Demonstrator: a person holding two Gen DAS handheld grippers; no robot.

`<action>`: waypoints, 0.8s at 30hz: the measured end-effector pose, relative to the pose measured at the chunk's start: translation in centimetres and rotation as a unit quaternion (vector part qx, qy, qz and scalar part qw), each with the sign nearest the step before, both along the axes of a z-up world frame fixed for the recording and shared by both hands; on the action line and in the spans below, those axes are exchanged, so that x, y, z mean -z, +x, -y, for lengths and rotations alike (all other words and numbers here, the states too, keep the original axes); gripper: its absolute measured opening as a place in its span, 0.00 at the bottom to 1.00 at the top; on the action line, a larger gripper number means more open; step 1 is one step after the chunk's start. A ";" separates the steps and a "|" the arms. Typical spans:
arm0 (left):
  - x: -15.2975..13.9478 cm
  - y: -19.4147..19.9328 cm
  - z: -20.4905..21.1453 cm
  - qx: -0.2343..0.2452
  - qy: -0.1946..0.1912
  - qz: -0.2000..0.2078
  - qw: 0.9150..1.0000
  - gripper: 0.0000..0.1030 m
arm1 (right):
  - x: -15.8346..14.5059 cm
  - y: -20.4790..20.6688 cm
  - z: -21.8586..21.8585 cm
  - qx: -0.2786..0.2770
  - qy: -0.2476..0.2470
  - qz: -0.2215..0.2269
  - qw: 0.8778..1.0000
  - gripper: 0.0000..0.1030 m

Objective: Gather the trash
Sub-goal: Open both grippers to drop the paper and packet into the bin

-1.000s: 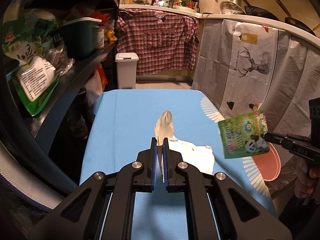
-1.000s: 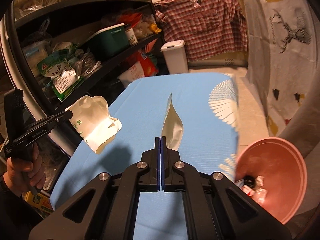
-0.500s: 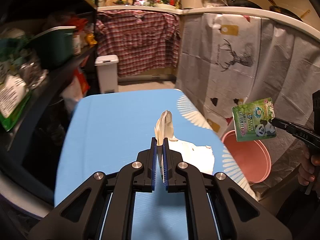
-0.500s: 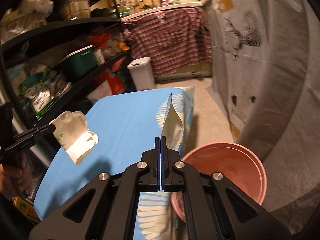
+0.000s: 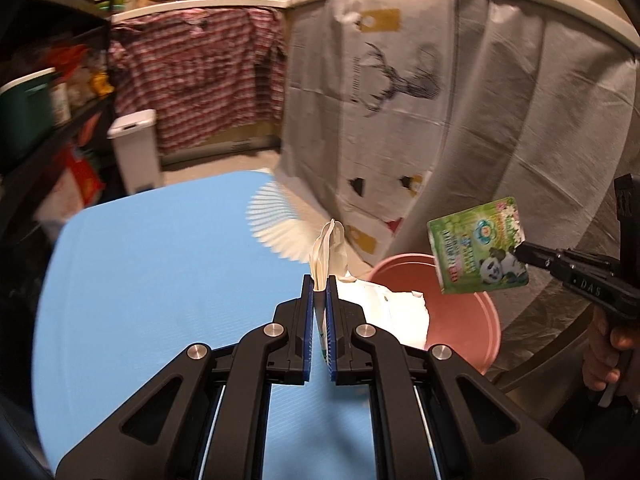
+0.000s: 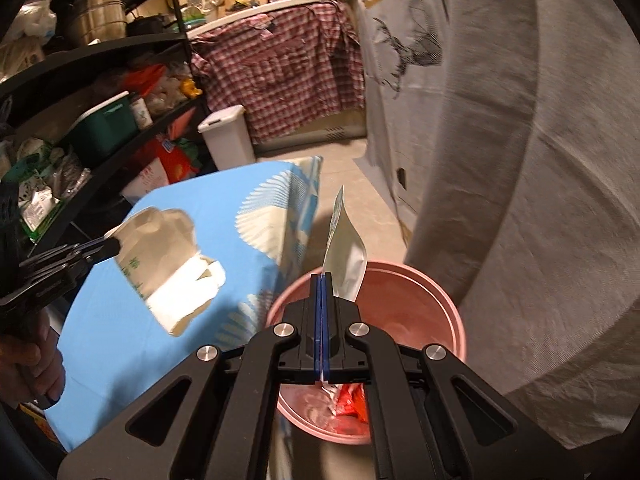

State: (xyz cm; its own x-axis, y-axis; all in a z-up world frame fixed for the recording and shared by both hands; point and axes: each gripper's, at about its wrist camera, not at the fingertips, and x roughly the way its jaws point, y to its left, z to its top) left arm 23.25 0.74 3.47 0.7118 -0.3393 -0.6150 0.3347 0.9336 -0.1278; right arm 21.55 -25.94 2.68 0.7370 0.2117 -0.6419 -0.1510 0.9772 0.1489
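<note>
My left gripper [image 5: 319, 280] is shut on a crumpled white wrapper [image 5: 384, 312], held above the right edge of the blue table [image 5: 160, 280]. In the right wrist view the same wrapper [image 6: 172, 264] hangs from the left gripper [image 6: 114, 244] over the blue table [image 6: 120, 352]. My right gripper [image 6: 322, 278] is shut on a flat silver pouch [image 6: 344, 260], hanging over the pink bin [image 6: 440, 304]. Its green panda-printed face [image 5: 476, 246] shows in the left wrist view, above the pink bin [image 5: 486, 328], pinched by the right gripper [image 5: 520, 252]. Red trash [image 6: 352, 404] lies in the bin.
A grey cloth with a deer print [image 5: 400, 80] hangs right of the bin. A white lidded bin [image 6: 228, 136] stands on the floor beyond the table. Black shelves [image 6: 100, 104] crowded with goods run along the left. A checked shirt [image 5: 200, 80] hangs at the back.
Both grippers have swung to the right with their trash. The right one now holds its pouch over the pink bin, and the left one has reached the table's right edge.
</note>
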 end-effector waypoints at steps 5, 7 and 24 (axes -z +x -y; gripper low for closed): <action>1.7 1.2 4.3 0.038 0.012 -0.013 0.999 0.06 | 0.9 0.2 1.4 0.016 -0.005 -0.016 1.000 0.00; 2.4 1.4 5.7 0.049 0.022 -0.017 0.998 0.06 | 1.4 0.4 1.9 0.019 -0.006 -0.021 1.000 0.00; 5.3 2.1 11.1 0.098 0.062 -0.052 0.992 0.25 | 4.9 2.5 2.3 0.021 -0.018 -0.114 0.993 0.05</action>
